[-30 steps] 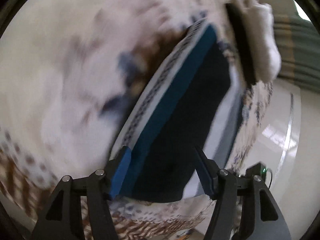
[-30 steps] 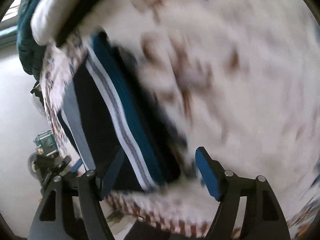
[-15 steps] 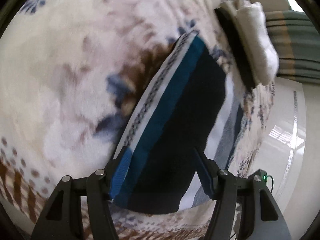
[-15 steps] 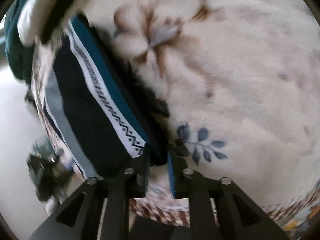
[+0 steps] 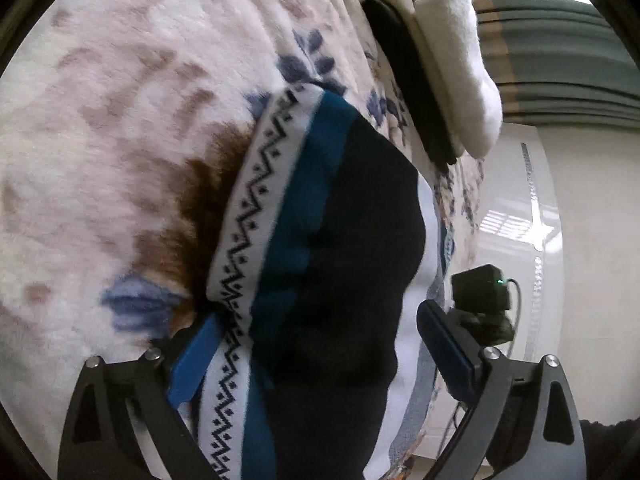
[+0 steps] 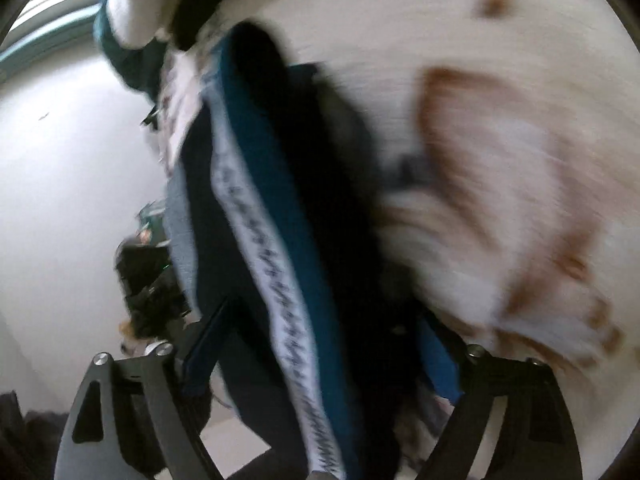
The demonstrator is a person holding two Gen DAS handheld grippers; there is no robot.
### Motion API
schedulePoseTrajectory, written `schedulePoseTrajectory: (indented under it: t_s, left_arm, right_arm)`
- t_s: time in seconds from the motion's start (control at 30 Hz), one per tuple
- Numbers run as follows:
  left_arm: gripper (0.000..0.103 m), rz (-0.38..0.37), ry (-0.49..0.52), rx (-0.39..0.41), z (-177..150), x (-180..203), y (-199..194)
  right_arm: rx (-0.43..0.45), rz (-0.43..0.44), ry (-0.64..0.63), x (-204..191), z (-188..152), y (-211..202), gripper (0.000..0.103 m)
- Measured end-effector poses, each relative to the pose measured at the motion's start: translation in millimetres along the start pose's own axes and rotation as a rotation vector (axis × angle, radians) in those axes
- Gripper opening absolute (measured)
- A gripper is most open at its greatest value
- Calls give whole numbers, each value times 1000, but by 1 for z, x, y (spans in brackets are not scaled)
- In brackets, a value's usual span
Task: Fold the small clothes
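Note:
A small folded garment (image 5: 344, 240), navy with a teal band and a white zigzag-patterned stripe, lies on a cream floral blanket (image 5: 120, 120). My left gripper (image 5: 320, 352) is open, its blue pads (image 5: 192, 360) standing on either side of the garment's near end. In the right wrist view, blurred by motion, the same garment (image 6: 276, 220) runs between the spread pads (image 6: 438, 364) of my right gripper (image 6: 320, 356), which is open around it.
A white sock on a black item (image 5: 452, 60) lies at the blanket's far edge, with a dark teal cloth (image 6: 124, 60) beside it. Beyond the blanket's edge are white glossy floor (image 5: 516, 240), a small black device (image 5: 480, 292) and a striped green curtain (image 5: 560, 60).
My right gripper, shut on the garment's corner half a second ago, has opened wide and swung along the garment. My left gripper stayed open and moved closer over the garment.

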State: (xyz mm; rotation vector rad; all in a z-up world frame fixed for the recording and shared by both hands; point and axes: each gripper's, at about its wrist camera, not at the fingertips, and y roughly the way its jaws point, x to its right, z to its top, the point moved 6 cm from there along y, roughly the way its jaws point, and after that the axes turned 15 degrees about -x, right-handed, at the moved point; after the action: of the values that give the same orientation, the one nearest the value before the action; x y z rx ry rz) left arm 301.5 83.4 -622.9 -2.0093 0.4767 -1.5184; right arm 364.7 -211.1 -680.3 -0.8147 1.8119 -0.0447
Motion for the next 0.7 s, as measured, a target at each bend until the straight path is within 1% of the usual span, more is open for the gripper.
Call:
schedulePoseTrajectory:
  t_s: [0.03,0.1,0.13,0.17,0.2,0.27,0.3,0.33,0.37,0.4,0.43,0.47,0.53,0.57,0.6,0.63,0.67,0.7]
  left_arm:
    - [96,6,-6,7,-1,-1,-6]
    - [96,38,-9,30,-4,-4,-23]
    - [96,65,5,45,-8,-5,-29]
    - [96,88,19,48,-12,-7,-29]
    - [96,94,26,32,-13,-12,-27]
    - [96,46,13,-19,-7,-18,-13]
    - [96,20,21,-48,-4,-15,0]
    - [96,7,44,-81,-2,-9,16]
    - [96,13,64,-95,0,-4,27]
    - [96,35,83,-91,4,4,38]
    - [96,29,87,-86,7,9,42]
    - [96,-2,89,-81,11,16,45]
    - [96,-77,69,-62,14,21,42]
    - [96,-138,54,-39,15,23,38]
    - [85,-175,40,-21,14,23,35]
    - [52,-170,32,-16,13,21,34]
    - [40,-157,33,-14,10,19,33]
    - [39,-149,32,-5,10,20,31]
  right_arm:
    - [-17,13,-17,-9,1,5,89]
    - [-39,-22,-37,-17,3,14,89]
    - [-45,-35,-38,-18,3,16,89]
    - [-45,-40,-29,-18,6,19,89]
    - [-46,-28,-20,-17,7,19,89]
    - [-48,-25,-15,-15,12,20,89]
    - [-53,-23,-16,-15,14,19,89]
    - [-57,-27,-17,-13,14,19,89]
    - [-60,-28,-14,-12,15,19,89]
    - [-62,-25,-10,-13,16,20,89]
    - [-62,-23,-6,-16,18,23,89]
    - [-64,-20,-3,-11,9,18,89]
    - [-67,-18,-1,-10,7,16,89]
    - [-67,-11,-3,-9,7,16,89]
    - [-65,-9,-6,-9,6,16,89]
    - [-59,-13,-9,-8,4,17,89]
    - [-56,-14,-12,-6,6,16,89]
    - [-59,-26,-14,-5,6,16,86]
